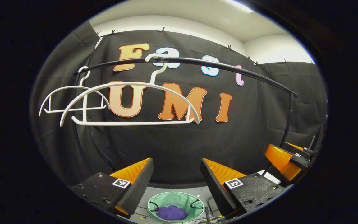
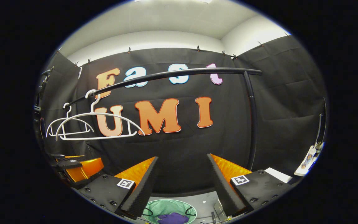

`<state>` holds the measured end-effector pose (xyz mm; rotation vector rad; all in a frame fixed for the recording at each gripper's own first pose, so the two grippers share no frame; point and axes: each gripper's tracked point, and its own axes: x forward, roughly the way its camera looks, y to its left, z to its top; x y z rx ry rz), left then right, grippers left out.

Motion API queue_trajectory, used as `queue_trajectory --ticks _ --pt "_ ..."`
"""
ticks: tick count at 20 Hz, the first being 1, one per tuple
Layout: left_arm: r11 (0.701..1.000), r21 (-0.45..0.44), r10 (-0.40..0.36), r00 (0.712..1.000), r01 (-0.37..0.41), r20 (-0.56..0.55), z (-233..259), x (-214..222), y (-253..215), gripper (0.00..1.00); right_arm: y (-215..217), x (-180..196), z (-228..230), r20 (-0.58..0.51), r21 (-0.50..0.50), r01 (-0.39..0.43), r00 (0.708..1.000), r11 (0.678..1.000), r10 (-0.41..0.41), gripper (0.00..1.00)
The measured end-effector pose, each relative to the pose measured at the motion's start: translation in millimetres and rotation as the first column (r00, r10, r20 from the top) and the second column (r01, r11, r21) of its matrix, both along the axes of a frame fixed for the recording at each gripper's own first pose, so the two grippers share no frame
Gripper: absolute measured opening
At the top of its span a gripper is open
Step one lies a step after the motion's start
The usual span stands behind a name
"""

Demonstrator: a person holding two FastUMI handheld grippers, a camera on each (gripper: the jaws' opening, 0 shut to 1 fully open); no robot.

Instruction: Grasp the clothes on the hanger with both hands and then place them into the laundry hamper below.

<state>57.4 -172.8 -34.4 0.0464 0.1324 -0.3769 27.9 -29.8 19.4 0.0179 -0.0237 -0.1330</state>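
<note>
1. Two bare white hangers are dangling from a black rail (image 1: 228, 67) in front of the booth's dark cloth wall; in the left gripper view the nearer hanger (image 1: 129, 104) is hanging toward the middle of the rail and the farther hanger (image 1: 73, 99) is sitting close to the rail's left end.
2. The left gripper (image 1: 176, 174) is pointing at the wall with its two fingers standing spread, nothing between them.
3. The right gripper (image 2: 182, 174) is likewise holding its fingers wide apart and gripping nothing, and it is appearing again at the right edge of the left gripper view.
4. Below both grippers, a green laundry hamper (image 1: 166, 199) is standing on the pale floor, and a purple garment (image 1: 171, 213) is lying crumpled inside it.
5. In the right gripper view the same hamper and garment are showing at the bottom edge, between the fingers, with the rail's upright post (image 2: 253, 124) rising to the right.
</note>
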Motion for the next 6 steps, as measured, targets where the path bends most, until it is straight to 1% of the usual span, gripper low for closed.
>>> queue_trajectory --ticks 3,4,5,6 --pt "1.000 -0.004 0.017 1.000 -0.017 0.008 2.2 1.1 5.9 0.99 -1.1 -1.9 -0.7 0.000 0.003 0.005 1.000 1.000 -0.005 0.89" --pt "1.000 -0.003 0.020 1.000 -0.020 0.007 2.1 0.9 6.1 0.99 -1.4 -0.9 -1.4 -0.001 0.003 0.007 1.000 1.000 -0.007 0.89" --pt "1.000 -0.002 0.023 1.000 -0.023 0.006 1.4 -0.2 7.2 0.92 -0.9 -2.0 -1.3 -0.002 0.004 0.007 1.000 1.000 -0.007 0.89" --pt "1.000 -0.001 0.027 1.000 -0.027 0.006 1.3 -0.5 8.7 0.92 0.0 -1.4 -1.3 -0.003 0.006 0.008 1.000 1.000 -0.008 0.89"
